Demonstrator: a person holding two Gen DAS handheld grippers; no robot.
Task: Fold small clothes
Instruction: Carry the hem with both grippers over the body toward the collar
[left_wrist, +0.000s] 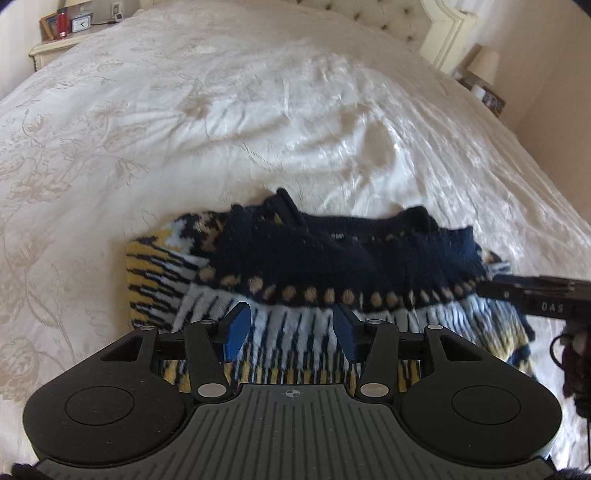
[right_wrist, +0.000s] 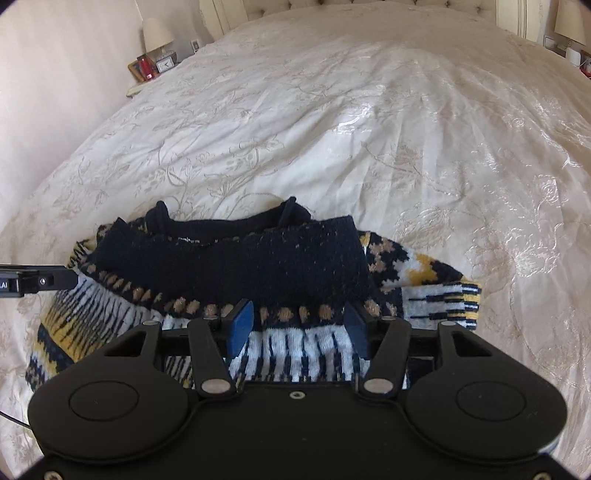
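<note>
Folded sweater (left_wrist: 314, 266) on bed (left_wrist: 258, 122), just ahead of and under both hand-held grippers. Left hand-held gripper (left_wrist: 291, 334) released, grasping nothing; right hand-held gripper (right_wrist: 297, 330) likewise released, blue pads (right_wrist: 240, 325) apart over the white striped knit. Far ahead-left of the right one, nightstand with clock (right_wrist: 165, 65) and lamp (right_wrist: 158, 33). Near hem hidden behind gripper bodies; left view blurred.

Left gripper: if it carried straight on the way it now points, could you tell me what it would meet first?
Probably the knitted sweater. The left gripper is open, with the white-and-navy patterned knit showing between its fingers and the navy band just beyond. Depth is unclear, so I cannot tell whether it already touches.
</note>
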